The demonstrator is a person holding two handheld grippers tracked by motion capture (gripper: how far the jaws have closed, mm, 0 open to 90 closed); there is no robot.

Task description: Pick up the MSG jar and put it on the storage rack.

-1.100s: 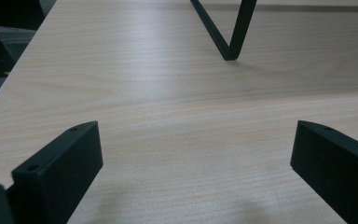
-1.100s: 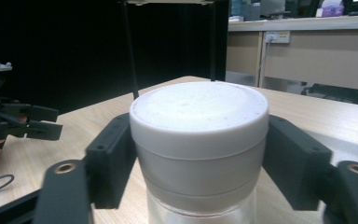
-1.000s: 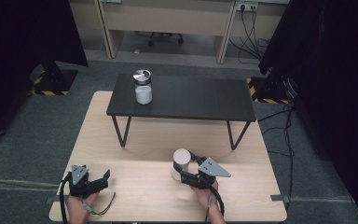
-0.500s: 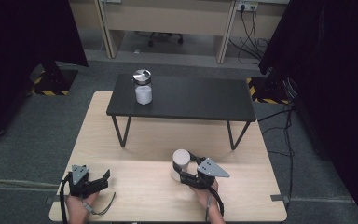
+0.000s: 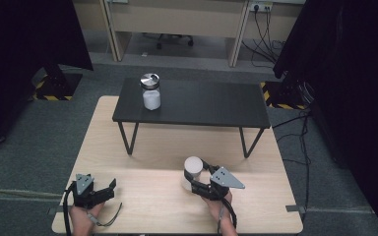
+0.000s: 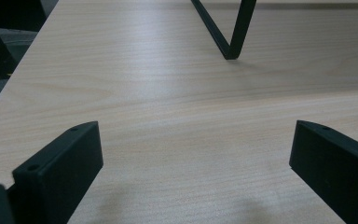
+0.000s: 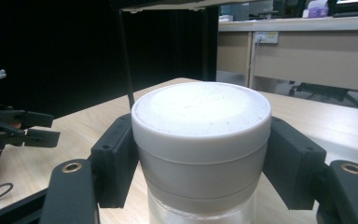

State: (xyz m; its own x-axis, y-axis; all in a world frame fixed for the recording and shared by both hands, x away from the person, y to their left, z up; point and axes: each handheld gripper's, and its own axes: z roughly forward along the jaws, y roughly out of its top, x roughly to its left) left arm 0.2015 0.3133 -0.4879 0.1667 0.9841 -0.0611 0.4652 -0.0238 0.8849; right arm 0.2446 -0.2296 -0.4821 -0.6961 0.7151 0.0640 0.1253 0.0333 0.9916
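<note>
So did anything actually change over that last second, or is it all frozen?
Hardly anything. The right hand-held gripper is clamped around the white-lidded jar as it was. The left hand-held gripper lies open on the wooden table, and the metal-lidded jar stands unmoved on the black table.

Bare tabletop (image 5: 142, 196) between tools, black bench (image 5: 192, 105) blocking beyond
</note>
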